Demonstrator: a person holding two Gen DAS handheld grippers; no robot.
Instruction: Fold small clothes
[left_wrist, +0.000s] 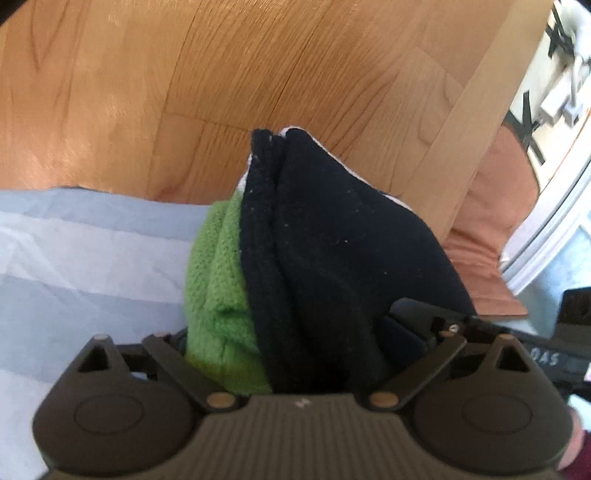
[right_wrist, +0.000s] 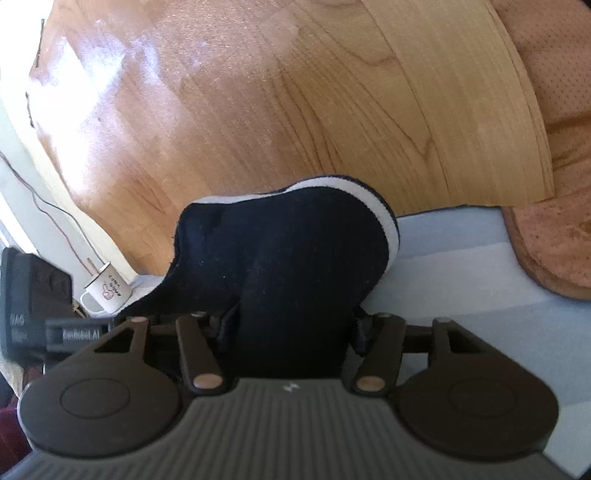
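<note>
A small black garment (left_wrist: 332, 251) with a white edge fills the middle of the left wrist view, bunched with a green knitted piece (left_wrist: 218, 284) on its left. My left gripper (left_wrist: 295, 354) is shut on this bundle; the cloth hides its fingertips. In the right wrist view the same black garment (right_wrist: 288, 258) with its white trim (right_wrist: 384, 218) rises between the jaws. My right gripper (right_wrist: 291, 332) is shut on it; its fingertips are hidden too. Both hold the cloth above a light blue striped cloth (left_wrist: 81, 258).
The wooden table (left_wrist: 258, 74) lies beyond the clothes, its edge at the right. An orange-brown cushion (right_wrist: 554, 240) sits past that edge. A white enamel mug (right_wrist: 107, 291) and a black device (right_wrist: 33, 295) are at the left of the right wrist view.
</note>
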